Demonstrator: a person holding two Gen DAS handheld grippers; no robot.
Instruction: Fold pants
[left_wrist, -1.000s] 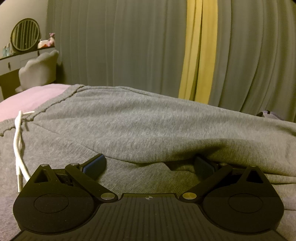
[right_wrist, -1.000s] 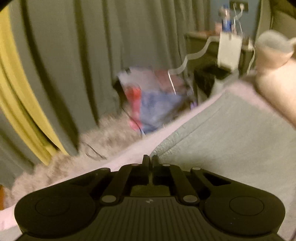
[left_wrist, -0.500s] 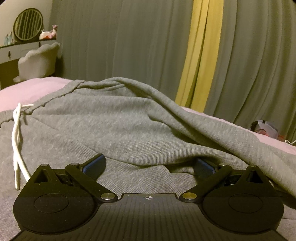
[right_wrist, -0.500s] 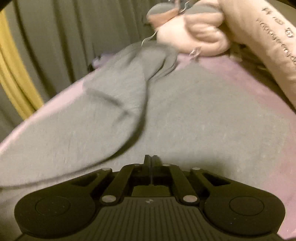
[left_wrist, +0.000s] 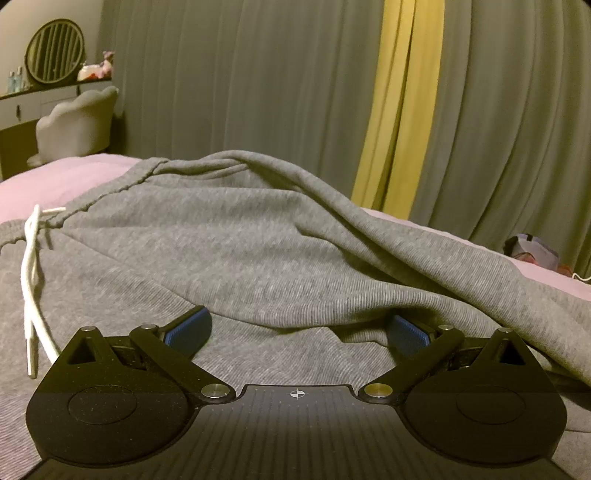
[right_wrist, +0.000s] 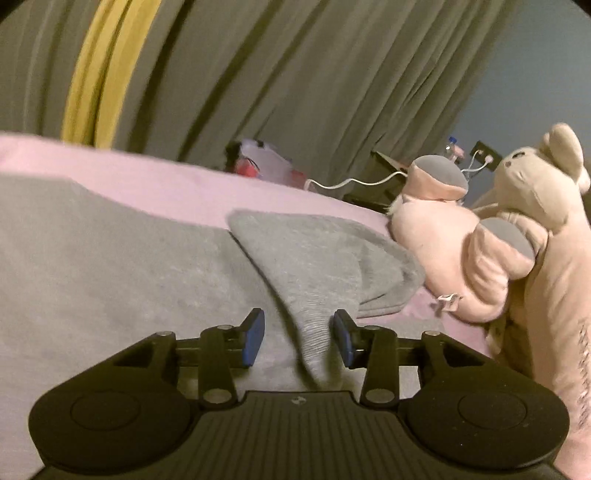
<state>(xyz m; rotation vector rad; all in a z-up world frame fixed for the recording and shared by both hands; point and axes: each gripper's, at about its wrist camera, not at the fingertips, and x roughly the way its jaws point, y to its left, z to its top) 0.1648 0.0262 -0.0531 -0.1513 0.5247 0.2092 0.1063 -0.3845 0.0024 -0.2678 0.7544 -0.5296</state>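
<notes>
Grey sweatpants (left_wrist: 229, 251) lie on a pink bed (left_wrist: 55, 181), waistband to the left with a white drawstring (left_wrist: 31, 280) hanging over it. My left gripper (left_wrist: 297, 328) rests low on the pants, jaws wide open, and a loose fold of cloth drapes over its right finger (left_wrist: 406, 332). In the right wrist view the folded-over pant leg (right_wrist: 317, 266) tapers to a cuff that runs between the jaws of my right gripper (right_wrist: 298, 339). Those jaws are opening, and the blue pads (right_wrist: 255, 338) stand clear of the cloth.
A large pink plush toy (right_wrist: 517, 229) lies on the bed close to the right of the pant leg. Grey and yellow curtains (left_wrist: 399, 110) hang behind the bed. A vanity with a round mirror (left_wrist: 53, 51) and a chair stand far left. A bag (right_wrist: 262, 162) and a white cable lie beyond the bed.
My right gripper swung over the bed, rolled, and went from shut to open, with the leg cuff now loose between its jaws. In the left view the upper layer sank, uncovering pink bed at right.
</notes>
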